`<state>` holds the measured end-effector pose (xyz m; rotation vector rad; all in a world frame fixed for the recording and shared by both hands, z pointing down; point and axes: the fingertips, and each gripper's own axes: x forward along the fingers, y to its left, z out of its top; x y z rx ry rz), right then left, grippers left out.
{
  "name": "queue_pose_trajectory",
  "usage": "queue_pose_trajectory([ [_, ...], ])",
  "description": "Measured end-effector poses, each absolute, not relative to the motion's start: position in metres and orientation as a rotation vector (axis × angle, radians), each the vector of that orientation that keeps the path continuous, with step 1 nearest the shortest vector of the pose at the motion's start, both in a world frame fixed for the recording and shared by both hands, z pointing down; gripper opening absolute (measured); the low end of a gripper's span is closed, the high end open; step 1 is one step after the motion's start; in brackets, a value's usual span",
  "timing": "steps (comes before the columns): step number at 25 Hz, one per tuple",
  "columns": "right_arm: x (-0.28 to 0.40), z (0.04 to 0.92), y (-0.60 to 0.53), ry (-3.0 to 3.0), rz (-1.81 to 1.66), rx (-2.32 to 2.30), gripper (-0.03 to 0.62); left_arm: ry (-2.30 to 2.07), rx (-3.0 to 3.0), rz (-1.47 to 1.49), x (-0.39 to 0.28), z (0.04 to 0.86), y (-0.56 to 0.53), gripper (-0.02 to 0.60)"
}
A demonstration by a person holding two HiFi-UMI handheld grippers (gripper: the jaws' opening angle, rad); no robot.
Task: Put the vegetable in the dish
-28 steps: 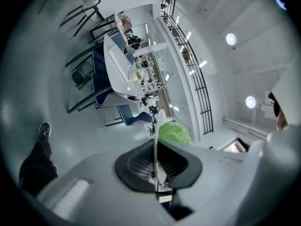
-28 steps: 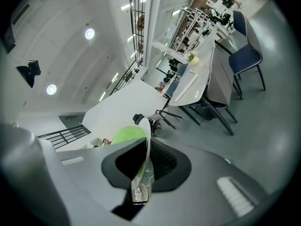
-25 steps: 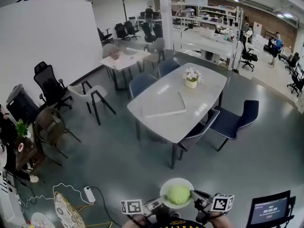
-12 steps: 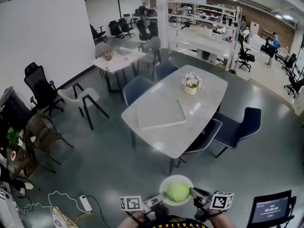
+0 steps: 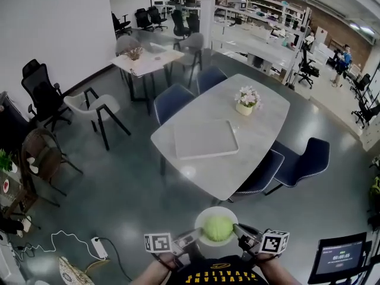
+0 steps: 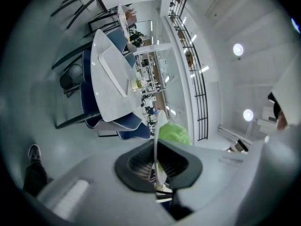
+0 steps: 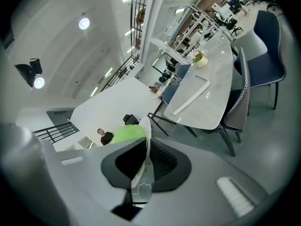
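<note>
Holding dish (image 5: 209, 211), green vegetable (image 5: 218, 228) on it; left gripper (image 5: 193, 238) pinching left rim, right gripper (image 5: 239, 230) pinching right rim, vegetable midway between; table (image 5: 261, 126) ahead.

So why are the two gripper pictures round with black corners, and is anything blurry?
Left gripper view: a wide lens makes a round picture with dark corners, the table bends, and the close dish edge looks soft. Right gripper view: the same, plus glare from a lamp. Head view: milder bending, sharp, with shine on the floor.
</note>
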<state>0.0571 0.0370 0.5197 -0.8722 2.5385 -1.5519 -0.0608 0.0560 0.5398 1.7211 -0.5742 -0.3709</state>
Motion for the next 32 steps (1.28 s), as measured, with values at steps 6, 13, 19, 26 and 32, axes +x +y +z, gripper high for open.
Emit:
queue_pose_trajectory([
  [6,0.018,0.513,0.014,2.611,-1.575,-0.835,0.031,-0.596,1.698,-0.440,-0.096,0.537,0.039,0.011],
  [13,-0.010,0.520,-0.009,2.666,-1.624,-0.724,0.029,-0.662,1.658,-0.501,-0.121,0.544,0.027,0.011],
  [19,-0.025,0.525,-0.053,2.706,-1.631,-0.628,0.029,-0.738,1.652,-0.519,-0.134,0.548,-0.010,0.011],
  [26,-0.038,0.527,-0.065,2.657,-1.670,-0.576,0.029,-0.786,1.674,-0.469,-0.149,0.539,-0.022,0.011],
  [32,-0.011,0.527,-0.147,2.623,-1.658,-0.573,0.029,-0.794,1.680,-0.441,-0.123,0.537,-0.104,0.011],
])
